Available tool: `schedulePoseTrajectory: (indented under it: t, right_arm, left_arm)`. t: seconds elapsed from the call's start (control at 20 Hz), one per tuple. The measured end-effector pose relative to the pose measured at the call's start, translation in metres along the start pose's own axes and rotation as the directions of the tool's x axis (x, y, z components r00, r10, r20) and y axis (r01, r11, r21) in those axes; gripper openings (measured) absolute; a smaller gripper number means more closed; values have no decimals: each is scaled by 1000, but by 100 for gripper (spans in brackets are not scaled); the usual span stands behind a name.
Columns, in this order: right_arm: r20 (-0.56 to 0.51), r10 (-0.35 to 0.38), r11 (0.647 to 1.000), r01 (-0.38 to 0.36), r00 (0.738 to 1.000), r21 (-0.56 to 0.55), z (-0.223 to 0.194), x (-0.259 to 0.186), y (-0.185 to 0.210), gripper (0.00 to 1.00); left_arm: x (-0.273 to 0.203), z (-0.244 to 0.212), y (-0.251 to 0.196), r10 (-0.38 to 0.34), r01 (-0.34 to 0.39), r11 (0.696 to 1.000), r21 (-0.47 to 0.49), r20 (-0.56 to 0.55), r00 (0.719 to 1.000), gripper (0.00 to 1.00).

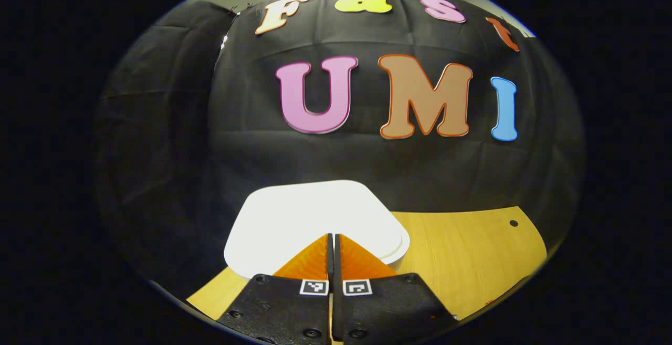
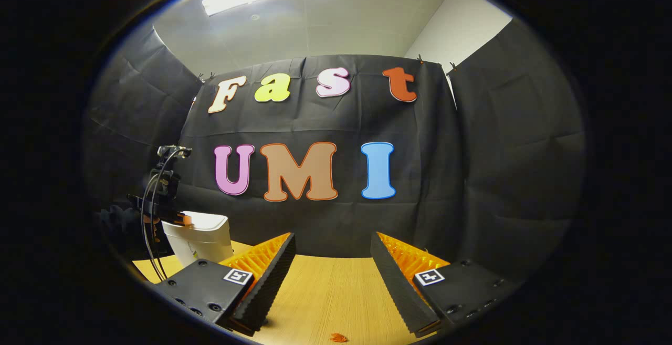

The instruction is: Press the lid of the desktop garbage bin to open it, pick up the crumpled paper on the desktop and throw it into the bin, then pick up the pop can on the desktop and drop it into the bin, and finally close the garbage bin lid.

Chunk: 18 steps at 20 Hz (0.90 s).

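Observation:
The white garbage bin has its flat lid (image 1: pixel 310 213) down, right in front of my left gripper (image 1: pixel 332 236). That gripper is shut with nothing between its fingers, and its tips rest over the near edge of the lid. In the right gripper view the bin (image 2: pixel 202 242) stands at the far left of the table, with the left gripper (image 2: pixel 181 219) on top of it. My right gripper (image 2: pixel 333 237) is open and empty, low over the wooden table.
The light wooden table (image 1: pixel 472 250) runs to the right of the bin, with a small hole near its far corner. A dark sleeve (image 2: pixel 123 224) and cables hang behind the bin. A tiny orange scrap (image 2: pixel 338 337) lies on the table (image 2: pixel 325 287) by my right gripper.

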State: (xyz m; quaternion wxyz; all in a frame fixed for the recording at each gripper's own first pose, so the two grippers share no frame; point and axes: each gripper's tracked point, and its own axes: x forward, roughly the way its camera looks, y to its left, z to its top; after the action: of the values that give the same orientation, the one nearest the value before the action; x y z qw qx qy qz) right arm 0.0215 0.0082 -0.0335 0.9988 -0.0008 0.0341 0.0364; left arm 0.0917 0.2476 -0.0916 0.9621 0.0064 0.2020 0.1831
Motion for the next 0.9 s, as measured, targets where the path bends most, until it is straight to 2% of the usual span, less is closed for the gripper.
schedulePoseTrajectory:
  t: [0.05,0.1,0.2,0.25,0.35,0.45,0.5,0.6,0.7,0.8,0.85,0.9]
  right_arm:
    - [-6,-1,1000,1,1000,0,-2,1,-1,96]
    - [-13,-2,1000,2,1000,2,-6,2,-2,96]
    - [-35,-1,1000,1,999,11,-14,4,-1,99]
    - [-42,5,1000,-5,999,16,-17,4,0,96]
    - [-43,3,1000,-2,999,30,-16,7,-4,96]
    - [-33,6,999,-4,999,41,-13,11,-6,99]
    - [-29,4,999,-2,1000,43,-12,12,-7,96]
    - [-29,11,999,-10,1000,43,-12,14,-7,96]
    - [-28,20,999,-19,999,36,-12,17,-6,96]
    - [-41,30,999,-29,999,38,-16,21,-5,96]
    - [-52,37,998,-35,998,43,-20,23,-5,96]
    - [-66,43,998,-40,997,48,-25,25,-4,96]
  left_arm:
    - [0,5,2,8,-6,999,-39,33,999,0]
    - [1,-2,1,10,-8,997,-73,16,1000,0]
    - [1,1,-2,17,-14,998,-57,54,998,0]
    - [1,-2,-5,21,-21,1000,-11,50,999,0]
    - [-4,8,-5,36,-47,995,87,125,992,0]
    - [-14,23,-17,3,-21,995,96,175,985,0]
    - [-20,34,-21,-4,-18,995,98,216,976,0]
    - [-34,58,-33,-33,4,995,103,285,958,14]
    - [-50,68,-48,-84,57,994,94,319,944,34]
    - [-67,70,-55,-116,97,993,73,340,933,55]
    - [-75,70,-57,-122,105,992,68,344,931,70]
    - [-84,68,-61,-128,111,991,69,351,928,78]
